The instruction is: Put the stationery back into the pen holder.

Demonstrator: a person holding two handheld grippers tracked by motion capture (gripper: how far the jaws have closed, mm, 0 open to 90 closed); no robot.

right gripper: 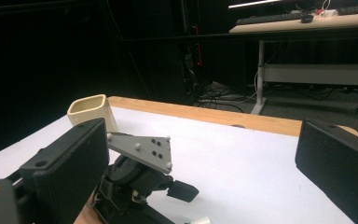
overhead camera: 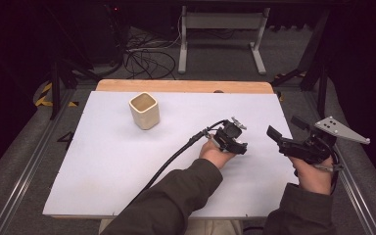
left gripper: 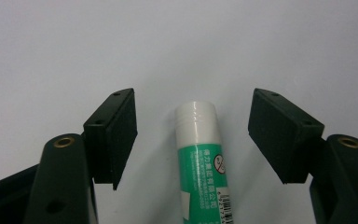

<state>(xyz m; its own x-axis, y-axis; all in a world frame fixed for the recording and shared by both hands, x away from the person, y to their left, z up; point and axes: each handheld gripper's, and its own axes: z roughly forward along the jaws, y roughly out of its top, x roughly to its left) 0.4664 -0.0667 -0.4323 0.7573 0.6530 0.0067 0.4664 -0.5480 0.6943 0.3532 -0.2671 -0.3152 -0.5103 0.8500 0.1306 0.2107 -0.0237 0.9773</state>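
Figure: a person at a white table (overhead camera: 127,161) works with two hand-held grippers. All positions are given relative to the cream square cup (overhead camera: 144,110), which stands upright on the far left part of the white sheet.

Left gripper (overhead camera: 238,145): held low over the sheet, well to the right of the cup and nearer the person, with its cable trailing back toward the sleeve. In the left gripper view its jaws stand apart on either side of a glue stick (left gripper: 204,154), one pad (left gripper: 116,133) to the left and one to the right, with a strip of bare sheet showing between each pad and the tube. The jaws are released, straddling the stick without pressing on it.

Glue stick: a green-labelled tube with a white cap, lying flat on the sheet, cap end pointing away from the camera. In the right gripper view a small white end (right gripper: 199,220) at the bottom edge, below the left gripper (right gripper: 179,190), is probably that cap; the view is too cropped to be sure.

Right gripper (overhead camera: 286,128): farther right of the cup again, at the sheet's right edge, raised clear of the surface, its grey three-cornered plate on top. Its jaws are spread wide with nothing between them; the cup (right gripper: 91,110) shows beyond its left pad.
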